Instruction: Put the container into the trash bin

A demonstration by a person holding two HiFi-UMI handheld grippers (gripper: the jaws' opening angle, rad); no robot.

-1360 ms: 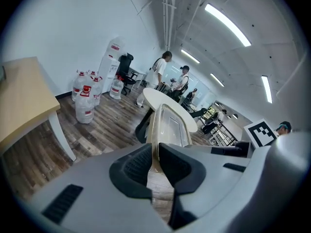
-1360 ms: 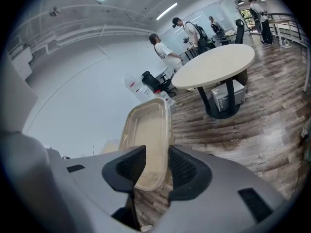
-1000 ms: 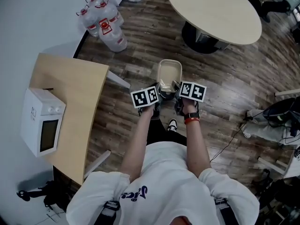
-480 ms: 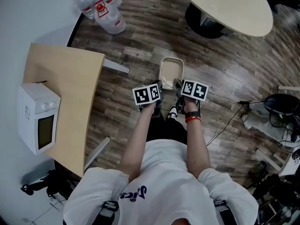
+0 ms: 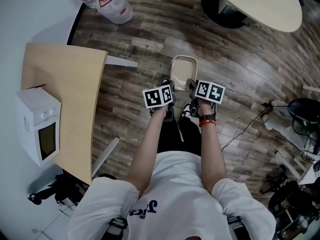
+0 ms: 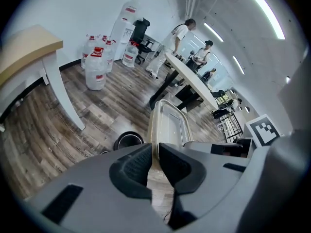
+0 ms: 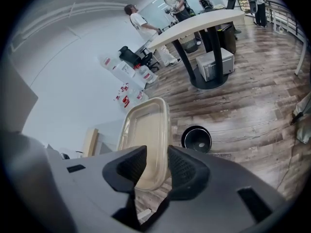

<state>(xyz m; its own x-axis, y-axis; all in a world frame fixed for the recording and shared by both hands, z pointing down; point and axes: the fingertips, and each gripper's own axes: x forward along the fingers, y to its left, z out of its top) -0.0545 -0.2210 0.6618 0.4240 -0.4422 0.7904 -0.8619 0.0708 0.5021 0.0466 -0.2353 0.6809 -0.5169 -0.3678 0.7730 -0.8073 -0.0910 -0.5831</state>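
The left gripper pinches one long rim of the clear plastic container, its jaws pressed narrowly onto the thin edge. The right gripper has the opposite rim between its jaws, which are closing on it. Between the two, the container juts out ahead of the jaws, clear of the wooden floor. Below it and just beyond the jaw tips, the black round trash bin stands open on the floor; the head view does not show it, apparently because the container and grippers cover it. The pick-up looks done and the carry nearly so. What seems left is to bring the container over the bin's mouth and let go.
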